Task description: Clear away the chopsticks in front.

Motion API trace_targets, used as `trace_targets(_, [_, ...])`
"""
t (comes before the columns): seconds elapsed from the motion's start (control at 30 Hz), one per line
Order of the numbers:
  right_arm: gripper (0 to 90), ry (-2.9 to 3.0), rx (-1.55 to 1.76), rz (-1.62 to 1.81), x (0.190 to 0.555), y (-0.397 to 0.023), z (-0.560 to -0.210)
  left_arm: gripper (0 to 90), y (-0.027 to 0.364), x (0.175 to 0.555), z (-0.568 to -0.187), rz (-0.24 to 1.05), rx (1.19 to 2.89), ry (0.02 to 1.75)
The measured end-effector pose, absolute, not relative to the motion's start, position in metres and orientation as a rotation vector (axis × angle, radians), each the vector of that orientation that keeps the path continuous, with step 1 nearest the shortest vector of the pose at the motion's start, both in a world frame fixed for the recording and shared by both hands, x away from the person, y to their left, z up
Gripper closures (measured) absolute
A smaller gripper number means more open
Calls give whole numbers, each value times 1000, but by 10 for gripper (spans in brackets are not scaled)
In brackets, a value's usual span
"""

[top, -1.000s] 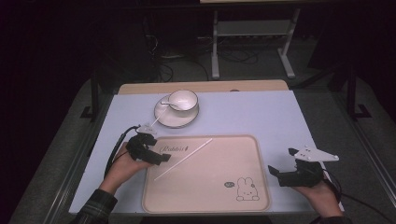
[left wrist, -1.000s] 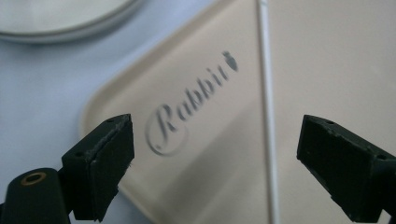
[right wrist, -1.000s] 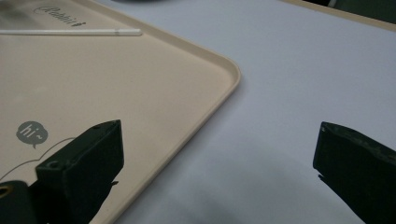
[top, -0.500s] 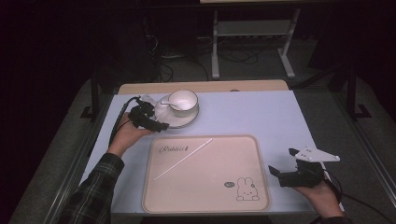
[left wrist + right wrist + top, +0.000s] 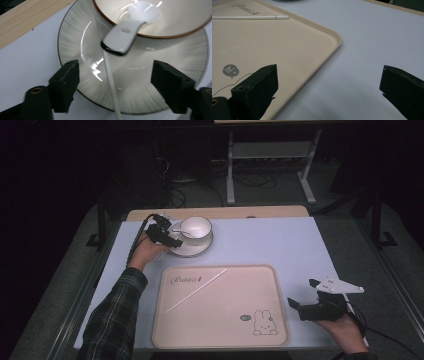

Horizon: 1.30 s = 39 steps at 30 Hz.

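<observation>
Left gripper: jaws spread, empty, upper left of frame, flanking white ceramic spoon resting in white brown-rimmed bowl on saucer. Step judged: approach; next, closing on handle. Right gripper: released, idle, lower right.

Dim dark surroundings, lit table, glare on saucer

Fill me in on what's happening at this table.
A person works with a handheld gripper in each hand. The left gripper is at the saucer, fingers open around the handle of a white spoon resting in the cup; nothing is gripped yet. The right gripper waits open beside the beige tray, which holds a thin white stick.
</observation>
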State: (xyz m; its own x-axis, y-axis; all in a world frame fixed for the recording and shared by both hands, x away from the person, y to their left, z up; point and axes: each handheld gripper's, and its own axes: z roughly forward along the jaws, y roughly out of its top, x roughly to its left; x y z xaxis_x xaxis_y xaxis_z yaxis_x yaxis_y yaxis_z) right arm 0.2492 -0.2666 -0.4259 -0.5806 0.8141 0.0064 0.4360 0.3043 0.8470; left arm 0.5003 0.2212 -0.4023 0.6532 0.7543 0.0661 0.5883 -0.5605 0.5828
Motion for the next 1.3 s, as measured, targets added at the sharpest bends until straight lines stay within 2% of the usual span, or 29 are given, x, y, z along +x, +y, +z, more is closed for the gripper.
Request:
trace_targets(0.3, [12, 2150, 1116, 1200, 250, -268, -426, 575, 220, 511, -415, 430, 2318, 1118])
trace_targets(0.6, [12, 2144, 1122, 1203, 251, -270, -426, 774, 222, 513, -418, 386, 2294, 1125])
trace_targets(0.87, [12, 2144, 1123, 1204, 250, -270, -426, 837, 223, 515, -420, 391, 2276, 1163])
trace_targets(1.3, [12, 2135, 1130, 1205, 250, -272, -426, 847, 244, 504, -404, 432, 2241, 1208])
